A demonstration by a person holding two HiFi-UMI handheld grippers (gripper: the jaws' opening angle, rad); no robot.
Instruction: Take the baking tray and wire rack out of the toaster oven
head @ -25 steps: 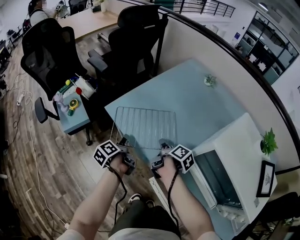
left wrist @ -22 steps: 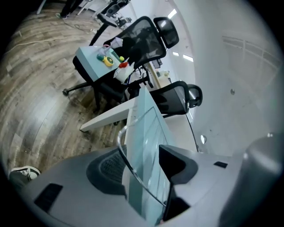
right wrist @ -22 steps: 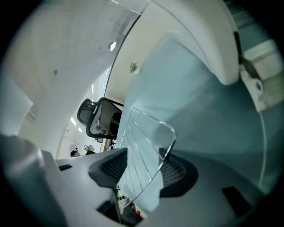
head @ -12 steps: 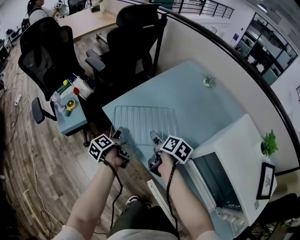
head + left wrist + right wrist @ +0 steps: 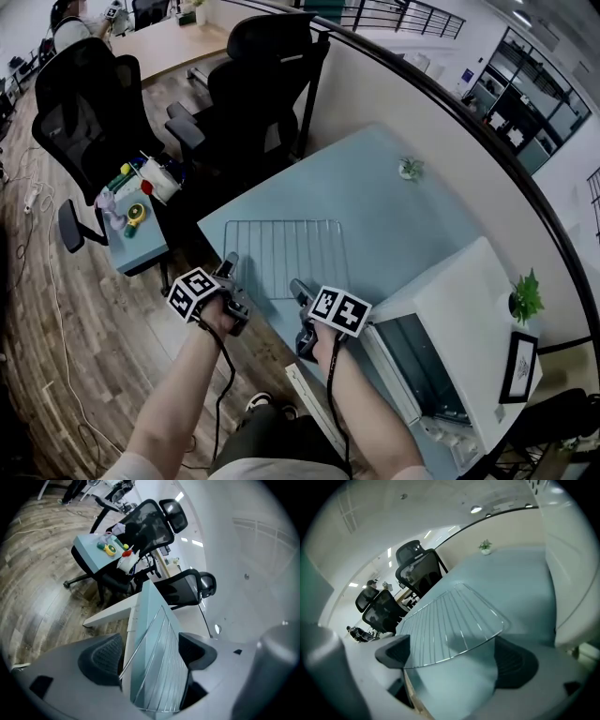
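Observation:
The wire rack point(image 5: 281, 251) lies flat on the pale blue table point(image 5: 394, 216), near its front-left corner. My left gripper point(image 5: 232, 281) is at the rack's near-left corner with its jaws opening. In the left gripper view the rack point(image 5: 159, 658) and the table edge run between the pads point(image 5: 101, 660), which do not press on them. My right gripper point(image 5: 300, 314) is at the rack's near-right edge, its jaws also opening. In the right gripper view the rack point(image 5: 450, 623) lies just beyond the fingers. The white toaster oven point(image 5: 459, 300) stands at the right with its door down. No baking tray shows.
Two black office chairs point(image 5: 253, 84) stand beyond the table's left side. A small side table point(image 5: 136, 220) with bottles and toys is at the left. A small plant point(image 5: 409, 169) sits far back on the table. A cream partition point(image 5: 441, 150) borders it.
Both grippers have opened and let go of the rack, which now rests on the table. The left gripper drew back towards the table's front edge, and the right gripper rolled.

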